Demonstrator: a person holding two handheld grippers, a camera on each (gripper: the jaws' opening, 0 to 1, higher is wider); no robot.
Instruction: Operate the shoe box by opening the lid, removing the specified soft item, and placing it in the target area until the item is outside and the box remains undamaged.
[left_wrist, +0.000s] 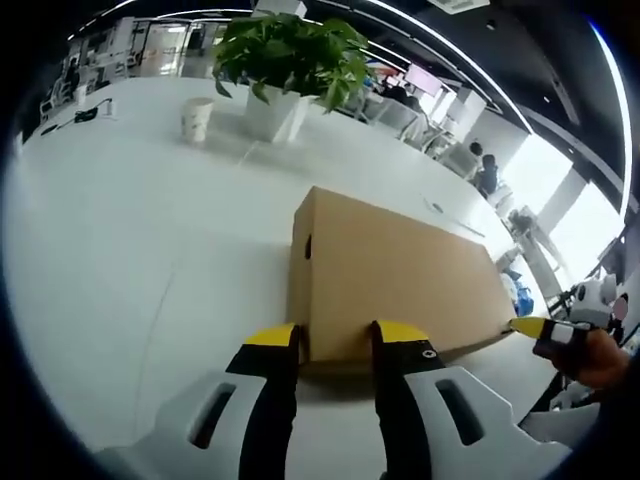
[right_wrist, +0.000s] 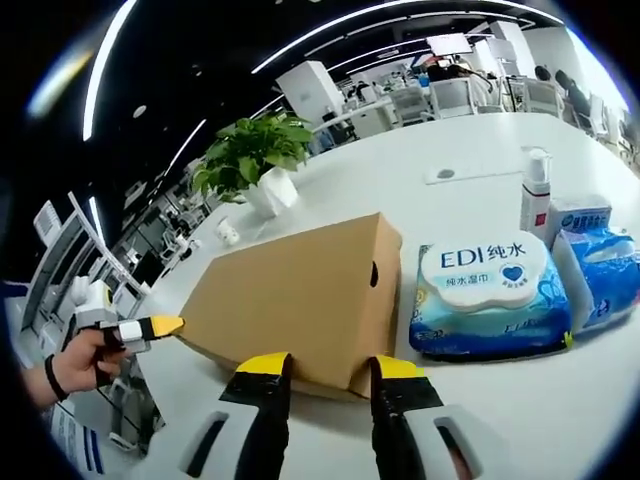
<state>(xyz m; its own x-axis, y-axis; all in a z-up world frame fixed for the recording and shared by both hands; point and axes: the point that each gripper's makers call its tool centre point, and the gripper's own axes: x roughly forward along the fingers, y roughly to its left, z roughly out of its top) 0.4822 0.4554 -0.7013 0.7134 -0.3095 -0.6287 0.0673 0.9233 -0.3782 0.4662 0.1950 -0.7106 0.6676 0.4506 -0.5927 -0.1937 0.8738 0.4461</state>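
In the left gripper view, a paper cup (left_wrist: 197, 119) and a potted plant (left_wrist: 288, 60) are seen far off on the white counter (left_wrist: 110, 250). The closed cardboard shoe box (left_wrist: 390, 275) lies nearer, its end wall met at the lower edge by the left hand-held gripper (left_wrist: 337, 337), whose yellow-tipped jaws stand parted with nothing between them. At the right edge, the yellow tip of the right hand-held gripper (left_wrist: 535, 328) is seen at the box's far lower corner, carried by a person's hand (left_wrist: 600, 357).

In the right gripper view, that other tool appears at the left, its tip just beside the box's corner; contact cannot be judged. The shoe box (right_wrist: 300, 295) is seen with its lid on, and the right hand-held gripper (right_wrist: 322, 368) is held at its near bottom edge, jaws apart and empty. To the right, a pack of wet wipes (right_wrist: 490, 290) lies just beside the box, then a pump bottle (right_wrist: 536, 200) and a blue packet (right_wrist: 605, 275).
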